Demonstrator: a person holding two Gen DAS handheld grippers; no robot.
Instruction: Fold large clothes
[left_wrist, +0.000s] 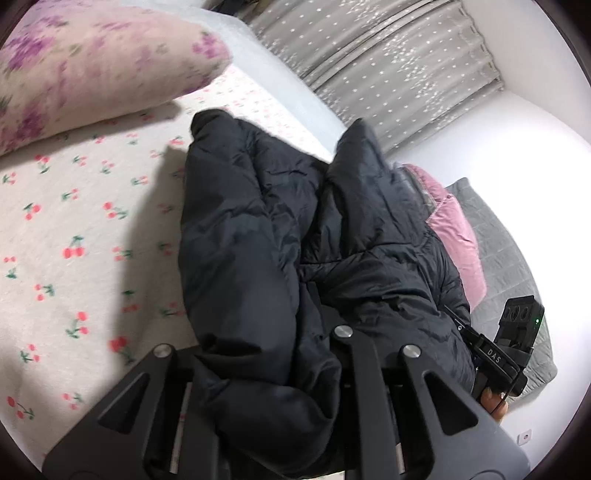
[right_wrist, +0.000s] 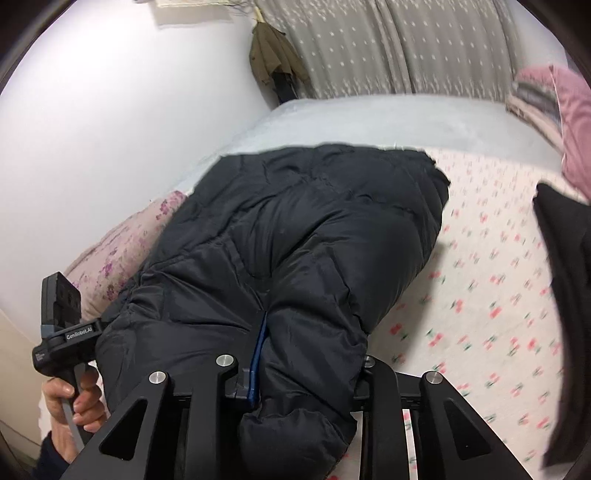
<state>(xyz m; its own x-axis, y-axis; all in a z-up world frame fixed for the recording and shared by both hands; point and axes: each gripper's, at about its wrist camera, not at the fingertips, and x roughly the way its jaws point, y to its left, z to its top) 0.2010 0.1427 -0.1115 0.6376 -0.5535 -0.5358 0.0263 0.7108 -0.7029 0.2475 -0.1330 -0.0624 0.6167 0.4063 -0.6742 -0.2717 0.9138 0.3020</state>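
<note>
Both grippers, left gripper (left_wrist: 280, 369) and right gripper (right_wrist: 295, 373), clamp the black puffer jacket (left_wrist: 295, 229) above the bed (left_wrist: 74, 229); slick bulky fabric could slip free.

Quilted puffer jacket (left_wrist: 258, 229) in faintly shiny black cloth, matt cherry-print cotton sheet (left_wrist: 74, 229)

Left gripper (left_wrist: 291, 373) has its jaws clamped on a bunched-up black puffer jacket (left_wrist: 288, 240), which hangs over the cherry-print bed sheet (left_wrist: 74, 229). Floral pillow (left_wrist: 92, 66) at top left, pink blanket (left_wrist: 454, 236) to the right, grey starry curtain (left_wrist: 388, 62) behind.
</note>
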